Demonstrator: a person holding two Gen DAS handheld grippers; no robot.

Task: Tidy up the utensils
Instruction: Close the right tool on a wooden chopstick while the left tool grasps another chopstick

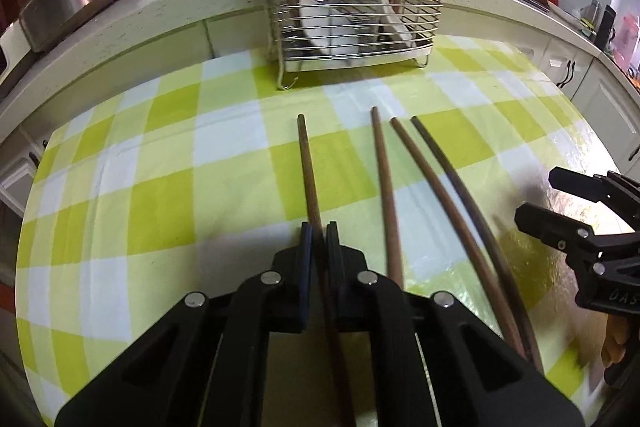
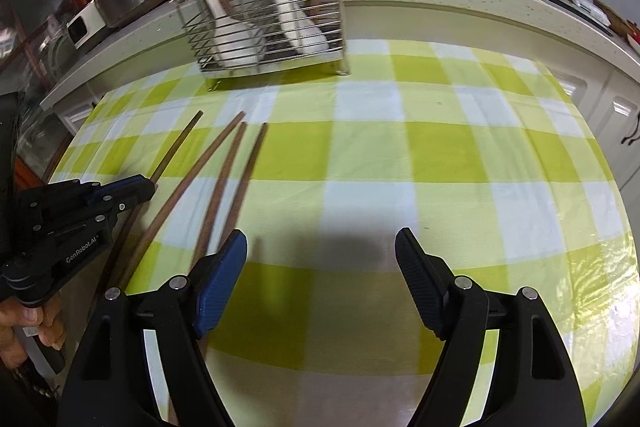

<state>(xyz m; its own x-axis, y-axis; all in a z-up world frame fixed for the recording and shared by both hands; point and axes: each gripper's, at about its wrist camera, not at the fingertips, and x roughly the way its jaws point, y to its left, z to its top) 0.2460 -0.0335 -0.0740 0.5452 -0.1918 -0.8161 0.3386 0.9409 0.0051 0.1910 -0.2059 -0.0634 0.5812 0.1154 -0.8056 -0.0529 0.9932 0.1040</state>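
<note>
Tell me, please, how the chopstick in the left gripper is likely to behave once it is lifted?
The chopstick looks thin and wooden, so probably stiff and light. The left gripper holds it well back from its tip, so the long front may dip or pivot. Its narrow, smooth shaft could slip while heading to the wire rack.

Chopsticks [image 1: 310, 179] matt brown wood; rack [image 1: 352, 7] shiny metal wire; tablecloth [image 1: 168, 163] glossy checked plastic.

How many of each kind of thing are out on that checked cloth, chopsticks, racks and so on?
Chopsticks on the cloth: 4, of which one is gripped by the left tool, and three lie loose.
Wire racks: 1, holding white spoons and wooden utensils, too overlapped to count.
Total: 5.
The right tool is open, holding nothing.
</note>
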